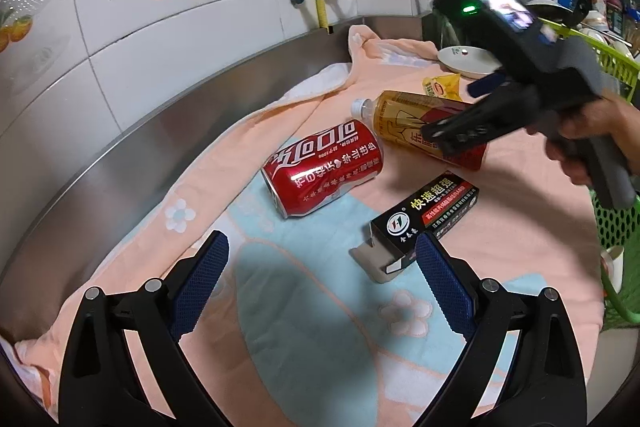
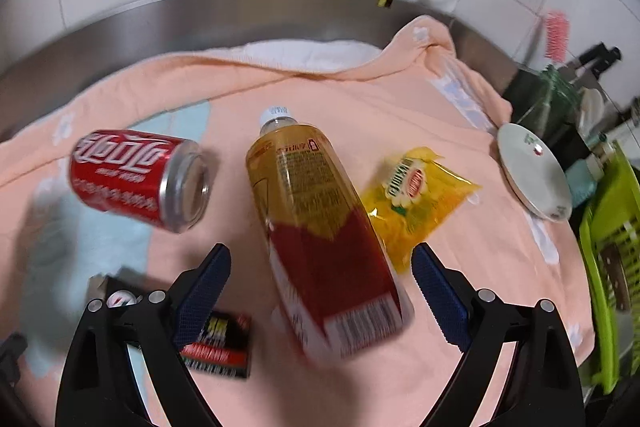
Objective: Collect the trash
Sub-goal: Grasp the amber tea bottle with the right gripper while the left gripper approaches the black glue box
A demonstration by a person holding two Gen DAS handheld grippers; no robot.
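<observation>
Blue ribbed pads (image 1: 200, 283) on black fingers fill the bottom of the left wrist view, and the left gripper (image 1: 322, 287) stands wide open with nothing between its jaws. Beneath it lies a peach and pale-blue towel (image 1: 280, 307) spread over a steel counter (image 1: 120, 155). Just ahead of its right finger lies a black carton (image 1: 428, 219) with yellow lettering, one end flap open. Ahead and slightly to the left rests a red soda can (image 1: 324, 173) on its side, dented. Beyond the can lies a tea bottle (image 1: 404, 123) on its side, white cap pointing away to the left. A yellow snack packet (image 1: 440, 85) sits past the bottle, with a white plate (image 1: 468, 61) behind it and a green basket (image 1: 612, 67) at the far right.

A hand (image 1: 588, 139) holds the right gripper (image 1: 448, 111) over the bottle's lower half in that view. From the right wrist view, the right gripper (image 2: 322, 287) is wide open too, its jaws standing on either side of the bottle (image 2: 320, 227) without touching it. The bottle's base lies between the fingers, its cap pointing straight ahead. The can (image 2: 140, 179) lies ahead and to the left, its open mouth facing the bottle. The carton (image 2: 216, 347) lies under the left finger. The yellow packet (image 2: 416, 199) lies just ahead of the right finger, close beside the bottle. The plate (image 2: 532, 175) and the basket (image 2: 608, 247) stand further right, at the towel's (image 2: 480, 267) edge.
</observation>
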